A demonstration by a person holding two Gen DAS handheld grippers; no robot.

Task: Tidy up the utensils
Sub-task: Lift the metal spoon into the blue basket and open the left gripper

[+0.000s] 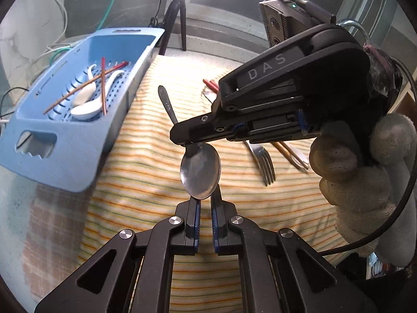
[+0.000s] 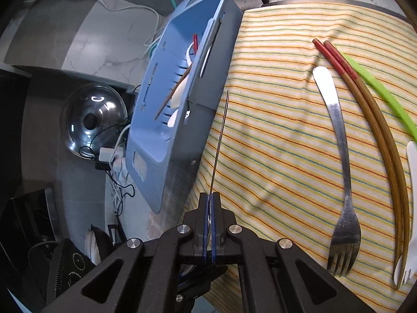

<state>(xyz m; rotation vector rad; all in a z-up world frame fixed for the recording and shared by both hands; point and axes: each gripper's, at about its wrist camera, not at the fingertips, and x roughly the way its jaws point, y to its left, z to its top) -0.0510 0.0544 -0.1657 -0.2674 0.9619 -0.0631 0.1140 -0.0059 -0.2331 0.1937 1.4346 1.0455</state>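
Observation:
A metal spoon (image 1: 200, 172) hangs above the striped cloth (image 1: 135, 182), held at both ends. My left gripper (image 1: 206, 200) is shut on the tip of its bowl. My right gripper (image 1: 182, 140), in a gloved hand (image 1: 365, 182), comes in from the right and is shut on the spoon's neck. In the right wrist view the spoon (image 2: 220, 140) shows edge-on, running forward from the shut right gripper (image 2: 209, 198). The blue tray (image 1: 34, 161) at the left holds two white ceramic spoons (image 1: 86, 109) and red-tipped chopsticks (image 1: 103, 86).
On the striped cloth (image 2: 273, 130) lie a metal fork (image 2: 344, 156), a pair of red-tipped chopsticks (image 2: 378, 130), a green utensil (image 2: 385, 96) and a white plastic fork (image 2: 411, 182). The blue tray (image 2: 208, 65) overhangs the table's left edge. A pot lid (image 2: 93, 120) and cables lie below.

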